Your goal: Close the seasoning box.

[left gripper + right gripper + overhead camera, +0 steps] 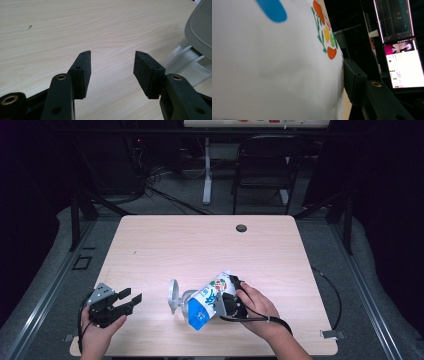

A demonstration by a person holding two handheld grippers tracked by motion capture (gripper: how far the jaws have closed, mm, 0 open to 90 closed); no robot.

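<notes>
A light wooden table [200,245] with rounded corners fills the middle of the high view, its far edge carrying a small dark round grommet [241,228] right of centre. Low in the frame's centre a grey-white lidded container [178,300] rests on the wood (its round lid upright, facing left).

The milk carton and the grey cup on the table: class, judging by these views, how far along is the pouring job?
Done: the right gripper is clamped on the milk carton and has it tilted, its low end at the cup.
In hand: the tilt over the cup, which lies on its side; no liquid shows.
Left: apparently righting the cup and setting the carton down. The left gripper rests open on the table, holding nothing.
</notes>
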